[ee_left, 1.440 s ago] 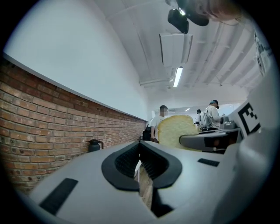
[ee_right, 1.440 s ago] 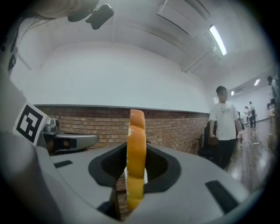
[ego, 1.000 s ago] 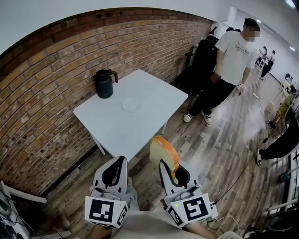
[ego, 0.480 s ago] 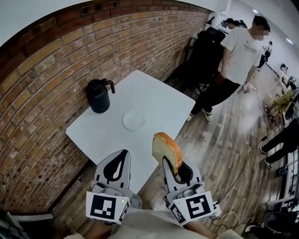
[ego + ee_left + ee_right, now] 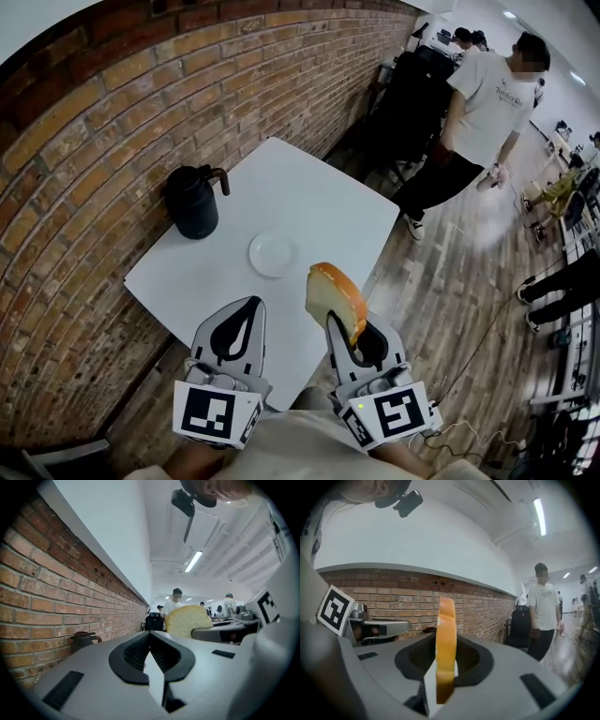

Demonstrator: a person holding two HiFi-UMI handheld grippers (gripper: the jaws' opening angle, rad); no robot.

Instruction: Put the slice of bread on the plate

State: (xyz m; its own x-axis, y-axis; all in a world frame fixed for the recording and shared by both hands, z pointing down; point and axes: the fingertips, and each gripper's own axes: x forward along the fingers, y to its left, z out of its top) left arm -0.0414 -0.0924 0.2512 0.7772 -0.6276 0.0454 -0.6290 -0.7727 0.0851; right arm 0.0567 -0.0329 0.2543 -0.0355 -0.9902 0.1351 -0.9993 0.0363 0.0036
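In the head view the right claw (image 5: 337, 325) is clenched on the slice of bread (image 5: 335, 296), which stands on edge above its tips, in the air over the near corner of the white worktop (image 5: 314, 202). The plate (image 5: 273, 254) lies bare near the middle of that worktop, ahead of both claws and apart from the bread, with a dark jug (image 5: 192, 201) beyond it by the brick wall (image 5: 112, 122). The left claw (image 5: 246, 309) is held level beside the right one and carries nothing. A person (image 5: 487, 98) stands off to the right on the wooden floor. The left gripper view shows its jaws drawn together with nothing between them; the bread appears off to the right, in the other claw. The right gripper view shows the slice edge-on, upright, pinched at its lower part between the two pads. So, as I judge it, the pick-up is done and the carry is under way. What is left is to bring the slice over the plate, lower it and let go.
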